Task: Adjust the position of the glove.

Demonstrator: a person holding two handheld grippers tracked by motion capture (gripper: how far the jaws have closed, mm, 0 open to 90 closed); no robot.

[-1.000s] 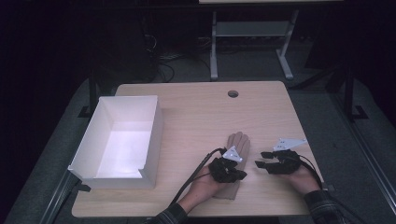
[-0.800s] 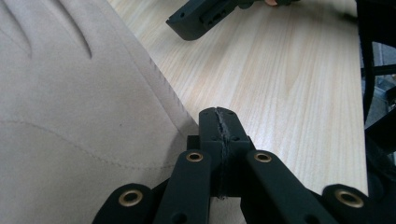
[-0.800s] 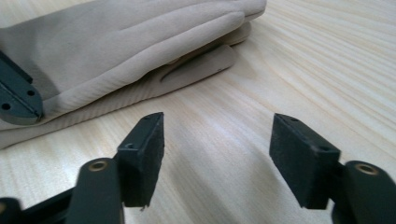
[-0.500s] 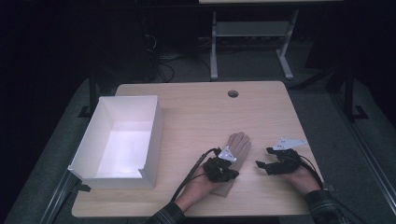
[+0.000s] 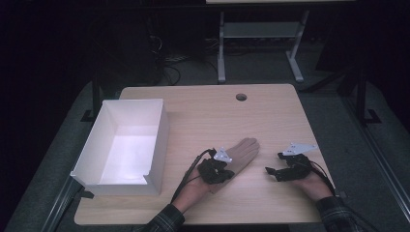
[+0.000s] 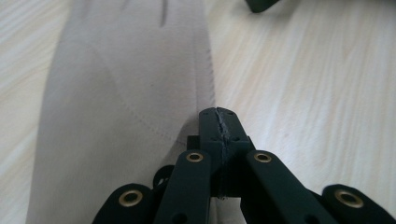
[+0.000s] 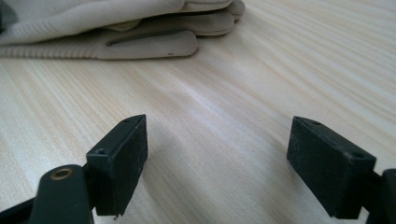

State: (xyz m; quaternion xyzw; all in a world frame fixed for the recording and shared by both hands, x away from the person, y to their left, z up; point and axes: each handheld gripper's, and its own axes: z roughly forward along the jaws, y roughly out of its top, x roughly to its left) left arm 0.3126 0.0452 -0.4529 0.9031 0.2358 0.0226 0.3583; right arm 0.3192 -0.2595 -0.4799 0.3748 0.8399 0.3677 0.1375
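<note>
The glove (image 5: 240,154) lies flat on the tabletop (image 5: 270,121), between the two grippers. Well to the left of both stands a white box (image 5: 123,145), probably the place where the glove should go. The left gripper (image 5: 227,170) has its jaws pressed together on the glove's edge near the cuff, seemingly to drag it. The right gripper (image 5: 272,171) rests beside the glove, apart from it; its jaws have just been opening, with nothing between them, so it leaves the pulling to the other.

No legible text or labels.
</note>
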